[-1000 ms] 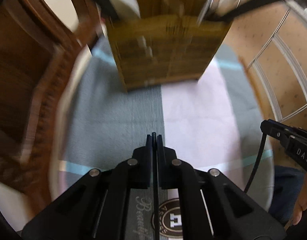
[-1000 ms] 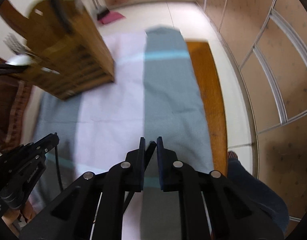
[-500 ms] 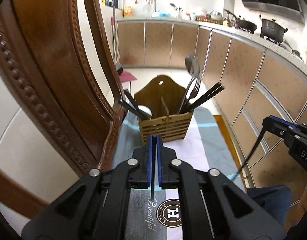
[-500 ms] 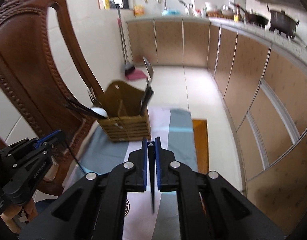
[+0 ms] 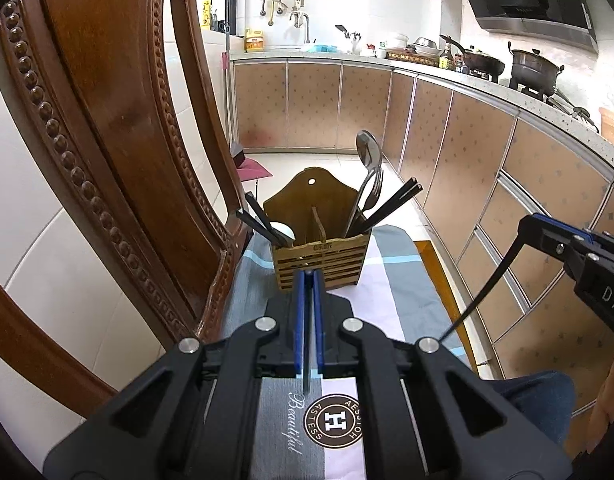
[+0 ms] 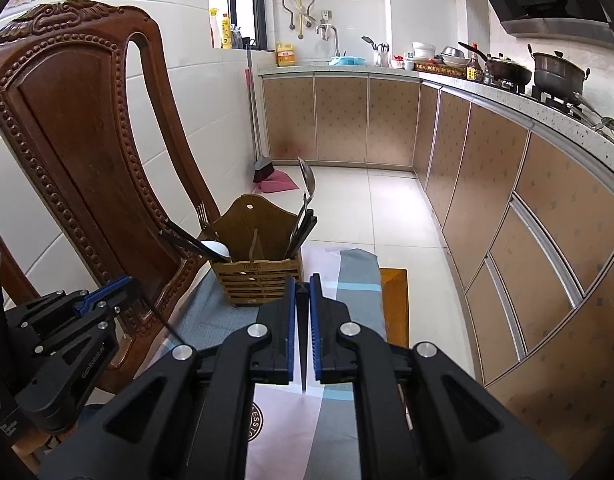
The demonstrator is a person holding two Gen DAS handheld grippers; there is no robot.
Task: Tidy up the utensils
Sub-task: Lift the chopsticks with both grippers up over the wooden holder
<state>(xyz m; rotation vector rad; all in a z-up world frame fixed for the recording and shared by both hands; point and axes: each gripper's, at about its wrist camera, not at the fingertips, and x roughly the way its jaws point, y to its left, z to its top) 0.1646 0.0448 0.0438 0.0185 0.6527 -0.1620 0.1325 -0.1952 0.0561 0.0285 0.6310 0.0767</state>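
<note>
Kitchen w/ tan cabinet fronts (image 5: 439, 152) and a tiled floor (image 6: 395, 216) forms the backdrop; up front, a carved wooden chair (image 5: 119, 128) carries a striped cloth (image 5: 391, 280) on its seat, and on that cloth stands the bamboo utensil holder (image 5: 321, 262).

Left tool (image 5: 308, 276) sits at 6 o'clock of the holder, jaws nearly together on a thin dark chopstick (image 5: 307, 360) seen edge-on. Right tool (image 6: 302, 280) is likewise pinched on a thin dark chopstick (image 6: 303, 344), aimed at the holder's front-right corner. Neither tool touches the holder.

Holder contents: at its 9–10 o'clock side, black chopsticks (image 5: 259, 216) and a white spoon (image 5: 283, 232) lean left; at its 2–3 o'clock side, a steel spoon (image 5: 369, 160), a fork (image 5: 376, 184) and more black chopsticks (image 5: 399, 198) lean right. Middle compartment, either side of the divider, looks empty.

Judgement: step in hand is delivery of two held sticks, approx. late in the task since no loose utensils show on the cloth. Next move prob. calls for lifting each tip above the rim, tilting it down into a compartment w/ other chopsticks, then easing the jaws apart; crowded slanting handles could snag a tip.

Left view alone shows the cloth's round logo (image 5: 339, 422) in full and the right tool (image 5: 563, 248) at 3 o'clock. Right view alone shows a second fork (image 6: 205, 220) behind the left-hand sticks, a broom (image 6: 261, 168) by the wall, the bare seat corner (image 6: 395, 304), and the left tool (image 6: 107, 292) at 9 o'clock.
</note>
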